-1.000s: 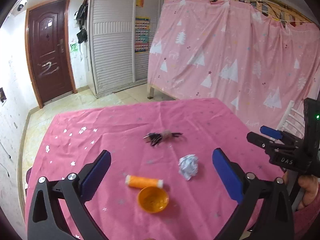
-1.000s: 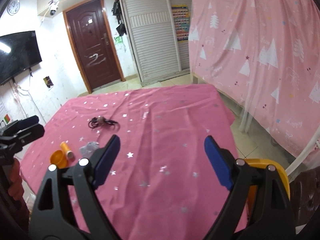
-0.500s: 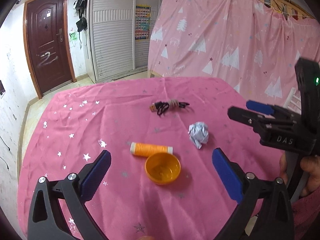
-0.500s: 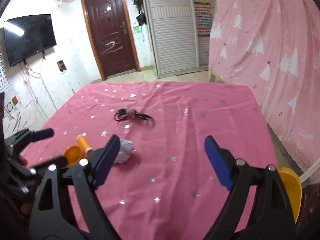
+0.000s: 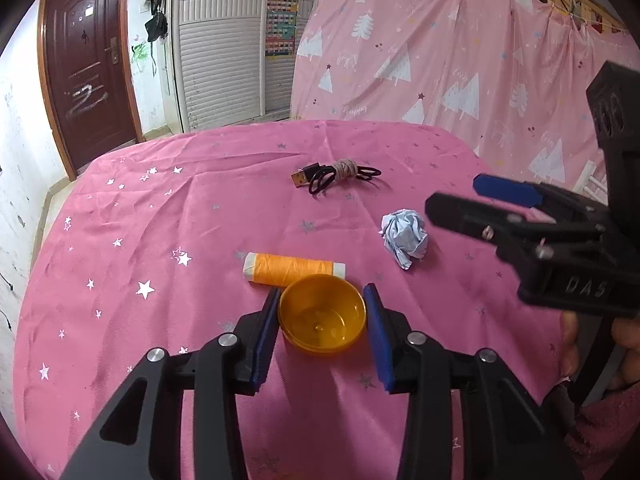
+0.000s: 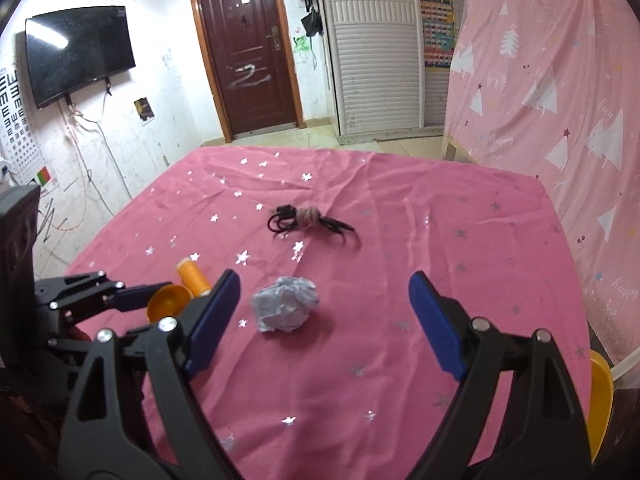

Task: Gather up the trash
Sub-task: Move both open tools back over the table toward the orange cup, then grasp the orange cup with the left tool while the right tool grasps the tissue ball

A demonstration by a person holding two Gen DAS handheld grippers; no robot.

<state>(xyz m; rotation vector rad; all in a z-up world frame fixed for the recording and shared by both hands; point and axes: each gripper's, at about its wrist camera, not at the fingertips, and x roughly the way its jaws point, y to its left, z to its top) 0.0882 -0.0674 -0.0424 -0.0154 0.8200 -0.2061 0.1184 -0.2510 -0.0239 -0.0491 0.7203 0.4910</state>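
Your left gripper [image 5: 322,314] is clamped on the orange cup [image 5: 322,317] at lower center; right gripper [image 6: 324,320] gapes wide around the paper wad [image 6: 285,309], so squeeze next.

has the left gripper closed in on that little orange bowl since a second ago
Yes. The left gripper has come forward over the pink tablecloth and narrowed: its pads now flank the orange bowl, which earlier lay ahead of wide-open jaws.

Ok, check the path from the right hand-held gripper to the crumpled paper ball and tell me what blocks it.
Nothing visible blocks it. The right hand-held gripper is open, and the crumpled paper ball lies on bare pink tablecloth just ahead, nearer its left finger. The left hand-held gripper, around the orange cup, sits off to the side.
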